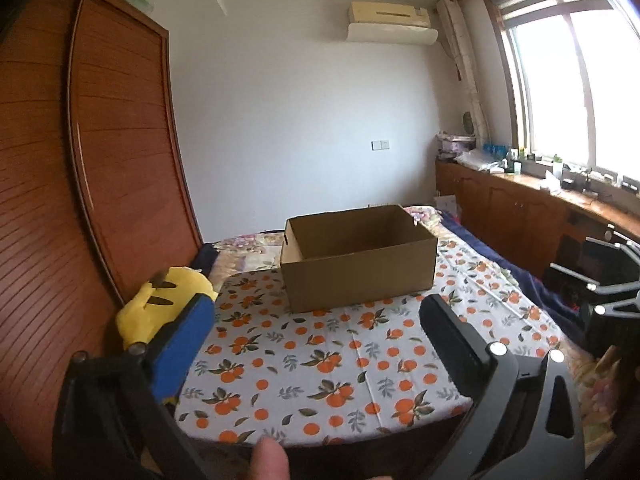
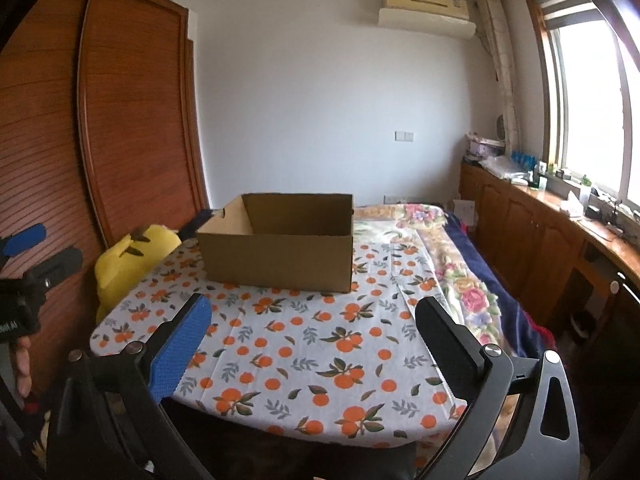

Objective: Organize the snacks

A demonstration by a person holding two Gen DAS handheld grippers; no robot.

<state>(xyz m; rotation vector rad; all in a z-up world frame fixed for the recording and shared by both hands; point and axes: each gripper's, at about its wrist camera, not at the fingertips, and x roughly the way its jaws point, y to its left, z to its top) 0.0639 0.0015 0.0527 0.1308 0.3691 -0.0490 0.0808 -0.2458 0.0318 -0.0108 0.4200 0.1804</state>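
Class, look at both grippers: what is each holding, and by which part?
Nothing is held. The left gripper and right gripper are both open and empty, short of the box.

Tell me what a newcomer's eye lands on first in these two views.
First comes the open cardboard box, standing empty as far as its inside shows on the orange-print tablecloth toward the far edge. Next is the yellow plush toy wedged at the table's left edge against the wooden wardrobe. Both claws, left claw and right claw, are open over the near edge, holding nothing; no snacks are in sight.
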